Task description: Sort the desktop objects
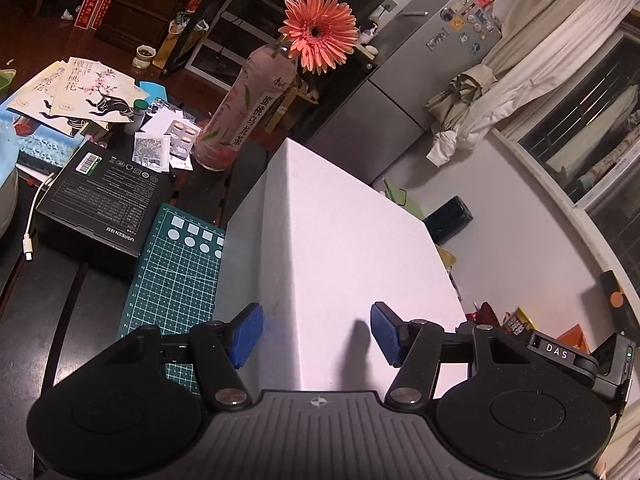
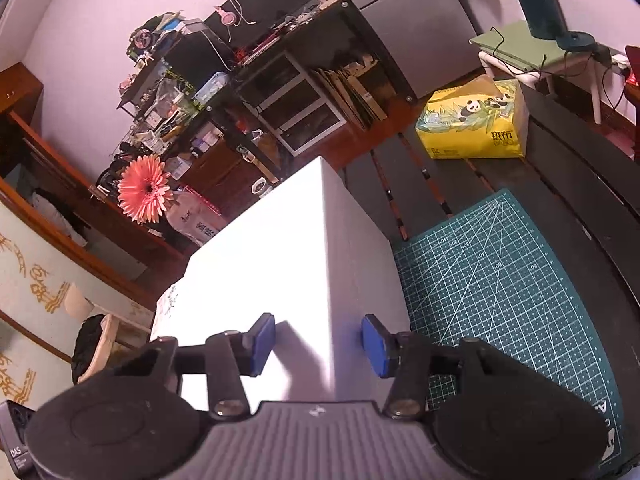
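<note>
White box (image 1: pixel 344 240) on the desk (image 1: pixel 100 296), corners between both grippers. Left gripper (image 1: pixel 316 334), right gripper (image 2: pixel 318 344): jaws parted, gripping nothing. Keep level; flower bottle (image 1: pixel 240 116) at eleven o'clock.

left gripper (image 1: pixel 317 334): black linkage arms, round black discs either side, ribbed grey centre plate with a small cross mark
left gripper pads (image 1: pixel 249 332): blue, textured, rectangular
right gripper (image 2: pixel 318 344): same black arms, discs and ribbed grey plate
pivots: silver screw heads
marking: white "DAS" lettering on a black side module; small green light
</note>
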Available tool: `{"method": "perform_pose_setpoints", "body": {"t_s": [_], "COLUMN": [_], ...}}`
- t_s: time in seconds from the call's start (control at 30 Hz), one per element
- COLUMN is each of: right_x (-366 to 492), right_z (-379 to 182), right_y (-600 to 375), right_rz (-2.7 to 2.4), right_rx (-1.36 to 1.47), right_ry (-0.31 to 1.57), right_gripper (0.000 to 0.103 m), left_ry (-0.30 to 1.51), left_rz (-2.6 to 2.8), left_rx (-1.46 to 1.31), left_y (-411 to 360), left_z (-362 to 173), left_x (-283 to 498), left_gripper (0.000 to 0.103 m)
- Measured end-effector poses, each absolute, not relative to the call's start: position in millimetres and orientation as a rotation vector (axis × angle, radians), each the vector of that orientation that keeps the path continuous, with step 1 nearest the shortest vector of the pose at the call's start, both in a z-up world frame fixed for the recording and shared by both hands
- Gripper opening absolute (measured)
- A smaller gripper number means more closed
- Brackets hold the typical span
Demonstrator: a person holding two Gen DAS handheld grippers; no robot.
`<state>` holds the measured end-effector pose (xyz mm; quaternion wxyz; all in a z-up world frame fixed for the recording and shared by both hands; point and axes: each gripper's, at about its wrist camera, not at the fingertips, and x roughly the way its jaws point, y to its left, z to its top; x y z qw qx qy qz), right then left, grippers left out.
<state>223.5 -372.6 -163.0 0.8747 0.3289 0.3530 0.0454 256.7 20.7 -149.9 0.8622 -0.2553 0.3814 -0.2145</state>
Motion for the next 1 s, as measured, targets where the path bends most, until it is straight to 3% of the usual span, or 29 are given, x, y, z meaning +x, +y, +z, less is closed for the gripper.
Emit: {"method": "perform_pose_setpoints", "body": {"t_s": [0.73,0.9,1.0], "right_x": [223.6,220.0,217.6], "right_z": [-168.1,-161.6,-155.9], "right_y": [-380.2,-385.2,-384.8], "right_rz": [0.077,0.050,0.021], "right_rx": [0.724,0.710,0.666], "right_ry": [0.727,0.701,0.690], "right_gripper": [0.048,0.048,0.058], "left_ry": [0.796,0.754,0.711], "left_rz": [-0.436,-0.363,-0.307], "left_rx": [-0.522,-0.451,-0.397], "left_y": [21.7,23.3,25.4], "left_z": [-153.7,-148.0,-142.8], "left_x": [253.6,247.1,240.8], "left_gripper": [0.058,0.071,0.081]}}
